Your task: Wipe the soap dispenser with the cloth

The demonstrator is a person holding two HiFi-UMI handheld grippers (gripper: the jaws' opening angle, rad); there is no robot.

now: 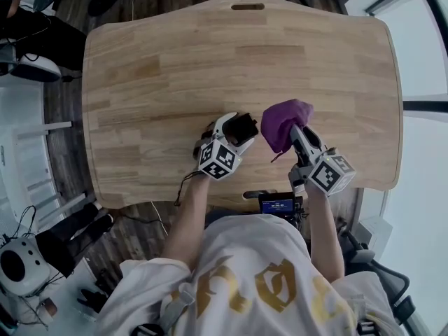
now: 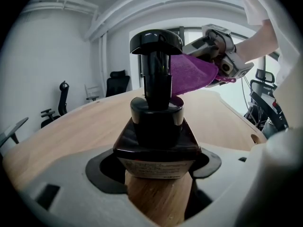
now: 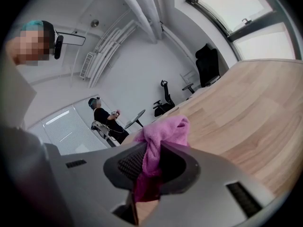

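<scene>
A dark brown soap dispenser (image 2: 157, 136) with a black pump head sits clamped between the jaws of my left gripper (image 2: 158, 174), held above the table. In the head view the soap dispenser (image 1: 241, 127) shows as a dark block at the tip of the left gripper (image 1: 234, 133). My right gripper (image 1: 297, 135) is shut on a purple cloth (image 1: 283, 122), bunched just right of the dispenser. The right gripper view shows the cloth (image 3: 158, 141) pinched between its jaws (image 3: 149, 167). From the left gripper view the cloth (image 2: 189, 74) hangs right behind the pump neck.
The wooden table (image 1: 210, 54) spreads out beyond both grippers. Office chairs (image 2: 118, 82) stand at its far side. A person (image 3: 102, 117) stands in the room's background. Windows run along the right.
</scene>
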